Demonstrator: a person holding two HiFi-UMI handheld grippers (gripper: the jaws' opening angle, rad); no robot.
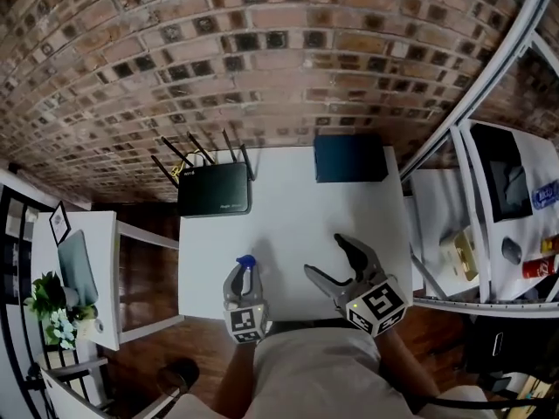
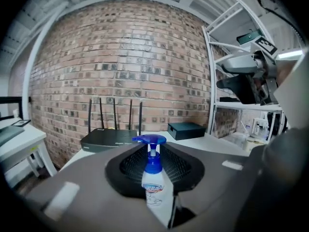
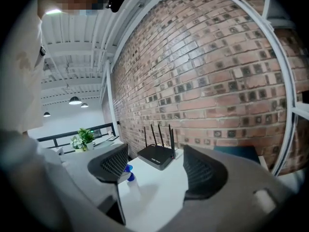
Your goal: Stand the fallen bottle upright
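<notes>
A small white spray bottle (image 1: 246, 264) with a blue trigger top is roughly upright near the front edge of the white table (image 1: 288, 216). My left gripper (image 1: 245, 274) is shut on it. In the left gripper view the bottle (image 2: 157, 190) sits clamped between the two dark pads (image 2: 186, 166), nozzle uppermost and base hidden. My right gripper (image 1: 325, 256) hovers to the right of the bottle, open and empty. In the right gripper view the bottle (image 3: 130, 180) peeks out beside the left one of its fingers (image 3: 113, 162), outside the gripper (image 3: 157, 167).
A black router (image 1: 214, 188) with several antennas stands at the table's back left, a dark blue box (image 1: 351, 158) at the back right, both against the brick wall. A side table with a plant (image 1: 52, 308) is at the left. White shelving (image 1: 489, 225) is at the right.
</notes>
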